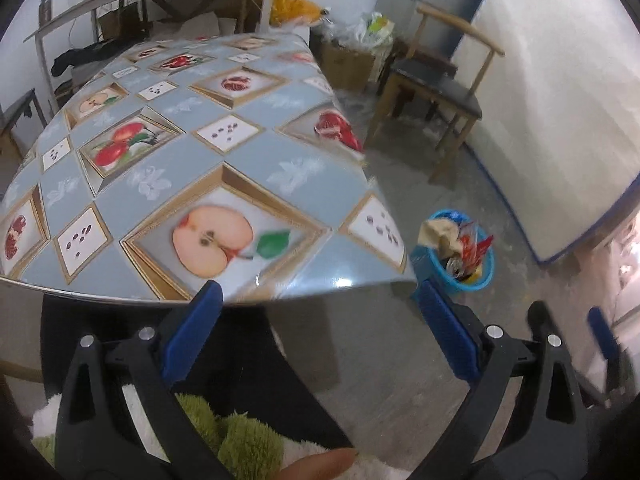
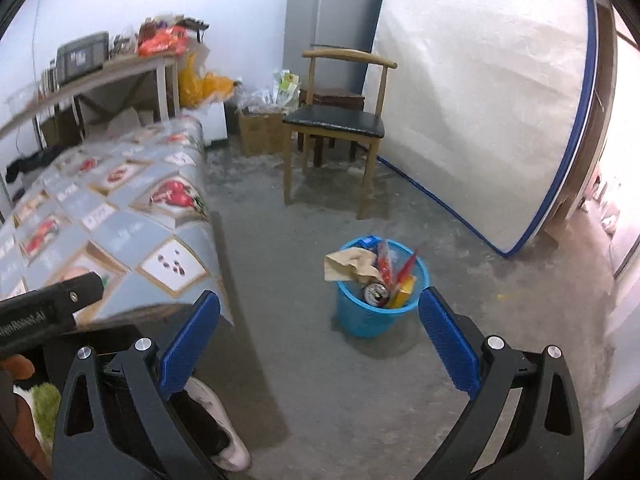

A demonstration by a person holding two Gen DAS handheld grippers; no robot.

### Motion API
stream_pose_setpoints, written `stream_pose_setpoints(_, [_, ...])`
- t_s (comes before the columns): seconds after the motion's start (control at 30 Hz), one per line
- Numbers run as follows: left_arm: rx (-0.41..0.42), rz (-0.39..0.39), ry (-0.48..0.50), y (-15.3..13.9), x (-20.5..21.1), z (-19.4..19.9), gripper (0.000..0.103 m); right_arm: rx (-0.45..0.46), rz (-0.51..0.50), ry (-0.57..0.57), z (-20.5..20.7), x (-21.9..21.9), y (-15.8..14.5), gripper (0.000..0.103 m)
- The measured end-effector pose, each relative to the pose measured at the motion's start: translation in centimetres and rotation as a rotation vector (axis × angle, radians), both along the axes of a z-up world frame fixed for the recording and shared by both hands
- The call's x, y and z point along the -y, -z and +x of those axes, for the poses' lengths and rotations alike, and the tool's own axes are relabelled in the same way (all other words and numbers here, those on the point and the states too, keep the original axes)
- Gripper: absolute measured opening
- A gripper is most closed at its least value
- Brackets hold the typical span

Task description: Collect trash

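Evidently both tools are hanging idle: the left gripper [image 1: 316, 320] is showing its blue-padded jaws spread wide with nothing between them, and the right gripper [image 2: 318, 332] is likewise gaping wide and carrying nothing.

The trash is sitting in the small round blue plastic waste basket [image 2: 362, 318] on the grey concrete floor [image 2: 460, 280], just right of the near corner of the table under its glossy fruit-printed blue oilcloth [image 1: 192, 152]. In the basket, a crumpled tan sheet of paper [image 2: 346, 264] is drooping over the left rim, a shiny metal drink can [image 2: 375, 293] is lying with its end facing up, a red foil snack wrapper [image 2: 386, 266] is standing upright, and something yellow [image 2: 402, 294] is leaning at the right.

Judging by looks, everything here is light. The paper and wrapper are looking soft and crushable, so pinching a raised fold should be working best; the foil may be slipping between the pads. The can is looking stiff but thin and smooth, so gripping across its body seems safer than its rim. The basket itself is probably tipping easily if nudged at the rim.

Open floor is stretching right of and beyond the basket. The table edge is crowding the left side, while the wooden chair with the black seat [image 2: 334, 120] and the white blue-edged mattress leaning upright [image 2: 480, 120] are standing well apart, farther back.
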State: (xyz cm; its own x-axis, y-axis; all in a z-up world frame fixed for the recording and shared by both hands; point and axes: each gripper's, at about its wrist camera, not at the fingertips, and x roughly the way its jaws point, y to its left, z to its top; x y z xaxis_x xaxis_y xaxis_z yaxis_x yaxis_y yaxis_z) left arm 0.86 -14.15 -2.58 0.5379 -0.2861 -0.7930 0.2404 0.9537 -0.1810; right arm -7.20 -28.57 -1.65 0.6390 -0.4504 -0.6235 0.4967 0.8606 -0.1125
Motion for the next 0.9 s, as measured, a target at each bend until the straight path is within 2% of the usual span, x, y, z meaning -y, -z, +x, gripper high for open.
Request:
stream_pose_setpoints(0.13, [0.008,0.078,0.033,0.2,1.1,-0.4,0.094,-0.028,0.003,0.020,-0.2,0.7,0.2,0.097])
stream_pose_setpoints(0.47, [0.003,0.156,0.065,0.3,2.3,-0.4,0.094,-0.039,0.055,0.045,-0.4,1.9,1.0,0.097])
stream_pose_setpoints(0.9, [0.038,0.189,0.071,-0.5,2.9,-0.6,0.094,-0.044,0.058,0.057,-0.9,3.3,0.9,0.097])
